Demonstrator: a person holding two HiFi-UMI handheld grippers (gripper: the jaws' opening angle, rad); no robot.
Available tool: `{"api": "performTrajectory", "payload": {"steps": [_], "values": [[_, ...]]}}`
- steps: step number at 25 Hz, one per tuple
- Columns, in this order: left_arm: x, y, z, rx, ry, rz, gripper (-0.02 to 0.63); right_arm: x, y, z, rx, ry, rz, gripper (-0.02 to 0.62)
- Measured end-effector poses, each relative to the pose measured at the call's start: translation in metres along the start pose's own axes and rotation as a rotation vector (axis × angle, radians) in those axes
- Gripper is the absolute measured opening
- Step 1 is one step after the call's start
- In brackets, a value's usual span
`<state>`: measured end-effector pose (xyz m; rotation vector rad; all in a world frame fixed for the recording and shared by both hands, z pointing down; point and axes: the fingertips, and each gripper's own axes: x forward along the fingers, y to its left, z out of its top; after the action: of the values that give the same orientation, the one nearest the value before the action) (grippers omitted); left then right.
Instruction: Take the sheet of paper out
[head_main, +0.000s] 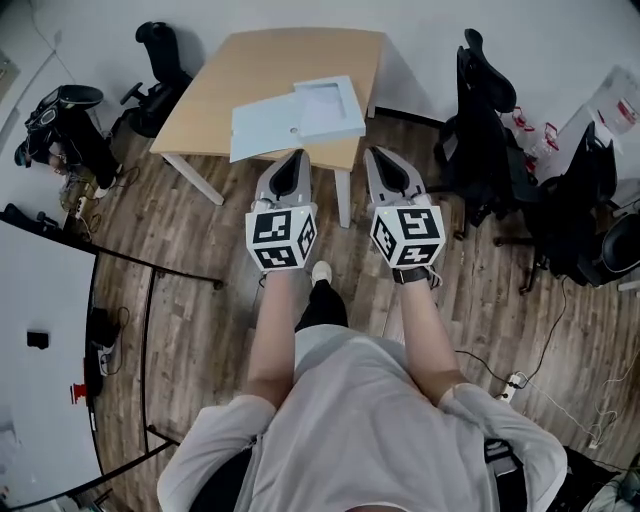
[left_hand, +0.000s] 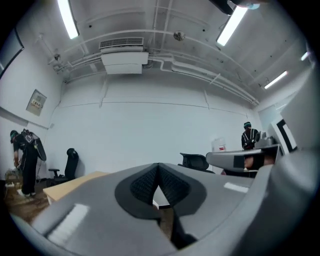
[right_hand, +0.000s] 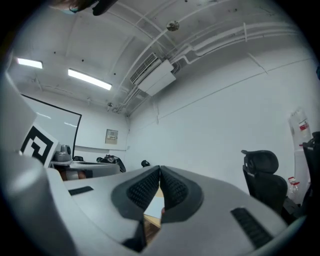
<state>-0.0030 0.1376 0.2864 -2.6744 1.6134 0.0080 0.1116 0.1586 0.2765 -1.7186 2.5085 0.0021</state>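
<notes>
1. Two hand-held grippers are held out level, side by side, in front of the person. The left hand-held gripper (head_main: 295, 157) has its jaws pressed together with nothing between them. The right hand-held gripper (head_main: 380, 156) is closed the same way and is also empty.
2. One wooden table (head_main: 250, 65) stands just beyond both gripper tips.
3. One pale-blue folder (head_main: 262, 128) lies flat at the table's near end. What looks like the sheet of paper (head_main: 330, 106), white-edged, rests at the folder's right side and partly over it. Neither gripper touches it.
4. Three black office chairs can be counted from the head view: one (head_main: 158, 60) to the left of the table and two (head_main: 480, 105) (head_main: 575, 195) to its right.
5. One white power strip (head_main: 513, 381) lies on the wood floor at the lower right.
6. Two people show in the left gripper view. One (left_hand: 25, 150) is by the left wall and one (left_hand: 249, 136) is at the far right.
7. One air-conditioning unit (left_hand: 124, 56) hangs from the ceiling.
</notes>
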Motion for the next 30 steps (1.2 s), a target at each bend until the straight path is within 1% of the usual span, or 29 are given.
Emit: {"api": "performTrajectory", "payload": {"steps": [2, 6, 9, 13, 17, 22, 24, 26, 30], "values": [[0.029, 0.014, 0.004, 0.024, -0.006, -0.017, 0.008, 0.031, -0.005, 0.005, -0.006, -0.018, 0.004, 0.012], [0.088, 0.055, 0.009, 0.012, -0.005, -0.042, 0.008, 0.095, -0.009, 0.014, -0.010, -0.069, 0.029, 0.012], [0.121, 0.096, 0.010, -0.027, -0.005, -0.046, 0.008, 0.143, -0.011, 0.014, -0.011, -0.062, 0.019, 0.012], [0.172, 0.139, 0.008, -0.059, -0.004, -0.061, 0.008, 0.207, -0.021, 0.006, -0.020, -0.039, 0.005, 0.012], [0.219, 0.183, -0.015, -0.139, 0.019, -0.071, 0.008, 0.265, -0.034, -0.014, -0.032, -0.006, -0.009, 0.012], [0.263, 0.230, -0.044, -0.184, 0.046, -0.079, 0.008, 0.317, -0.052, -0.042, -0.041, 0.043, -0.046, 0.012], [0.281, 0.241, -0.055, -0.197, 0.063, -0.077, 0.008, 0.333, -0.056, -0.053, -0.058, 0.068, -0.042, 0.013], [0.294, 0.249, -0.071, -0.201, 0.098, -0.076, 0.008, 0.345, -0.058, -0.064, -0.072, 0.099, -0.037, 0.013], [0.313, 0.255, -0.109, -0.208, 0.187, -0.084, 0.008, 0.366, -0.071, -0.089, -0.050, 0.153, -0.041, 0.012]]}}
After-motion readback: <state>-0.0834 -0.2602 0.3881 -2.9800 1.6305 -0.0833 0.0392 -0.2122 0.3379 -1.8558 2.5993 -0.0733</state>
